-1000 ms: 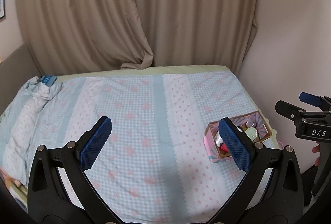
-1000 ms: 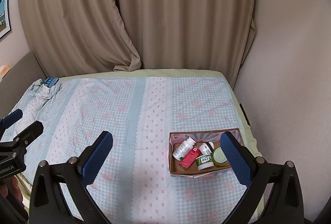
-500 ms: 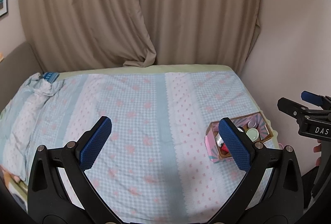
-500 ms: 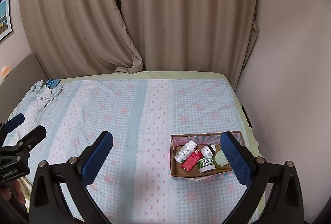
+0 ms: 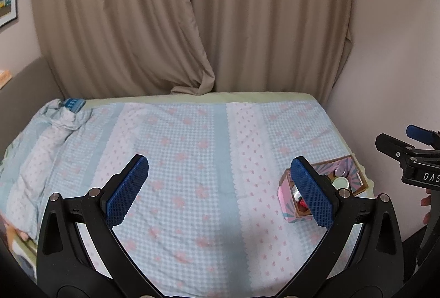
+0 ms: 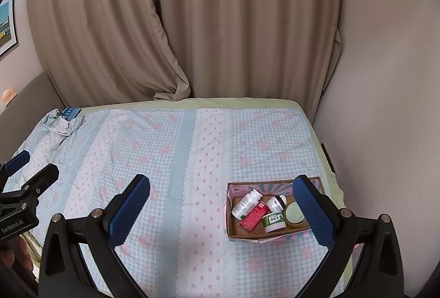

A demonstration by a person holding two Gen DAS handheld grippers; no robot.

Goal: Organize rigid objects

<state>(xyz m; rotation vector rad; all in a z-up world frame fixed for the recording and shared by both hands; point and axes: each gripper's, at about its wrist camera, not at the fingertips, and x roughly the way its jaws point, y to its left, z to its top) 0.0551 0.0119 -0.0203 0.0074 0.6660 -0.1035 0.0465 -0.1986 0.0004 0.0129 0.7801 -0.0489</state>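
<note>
Both grippers (image 5: 218,189) (image 6: 221,205) gape above bed (image 6: 165,160), box (image 6: 236,236) near edge.

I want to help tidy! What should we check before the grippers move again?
1. Left gripper open and holding nothing: ok.
2. Right gripper open and holding nothing: ok.
3. Pink-and-brown cardboard box sits flat on the checked bedspread: ok.
4. White pill bottle, red packet, green-labelled white jar and pale-lidded jar all inside the box: ok.
5. Anything hidden behind the right gripper's finger at the box's right end: cannot tell.
</note>
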